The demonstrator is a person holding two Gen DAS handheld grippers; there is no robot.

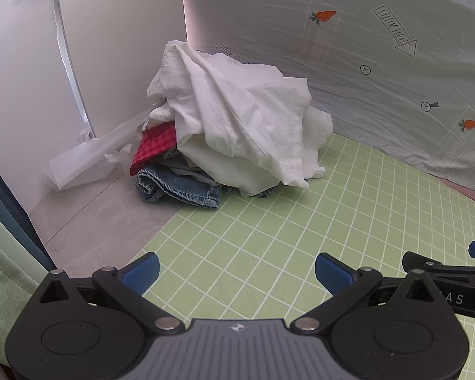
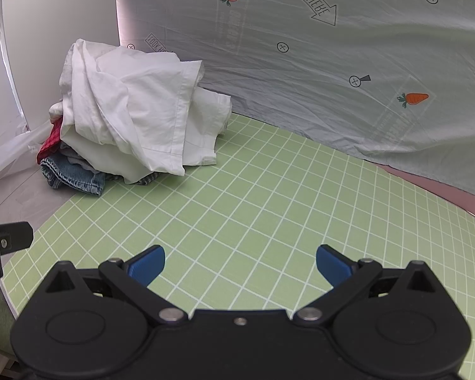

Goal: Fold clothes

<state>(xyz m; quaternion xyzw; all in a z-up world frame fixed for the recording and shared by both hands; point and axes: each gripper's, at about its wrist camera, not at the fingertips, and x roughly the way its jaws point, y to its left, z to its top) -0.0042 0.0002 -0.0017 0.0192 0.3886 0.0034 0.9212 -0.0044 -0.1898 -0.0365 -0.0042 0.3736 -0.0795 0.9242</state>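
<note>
Both grippers spread wide and empty over the green grid mat [image 1: 269,221], the clothes pile at eleven o'clock.

The left gripper [image 1: 236,272] and right gripper [image 2: 240,264] hold nothing. Likely risk: a pinch into the heap drags several layers at once, since the white cloth [image 1: 237,117] drapes loosely over the red checked piece [image 1: 156,145] and the rolled denim [image 1: 177,186], tangled at the mat's far corner. The pile is crumpled, not flat, touching the printed plastic sheet [image 1: 380,79] behind it.
</note>
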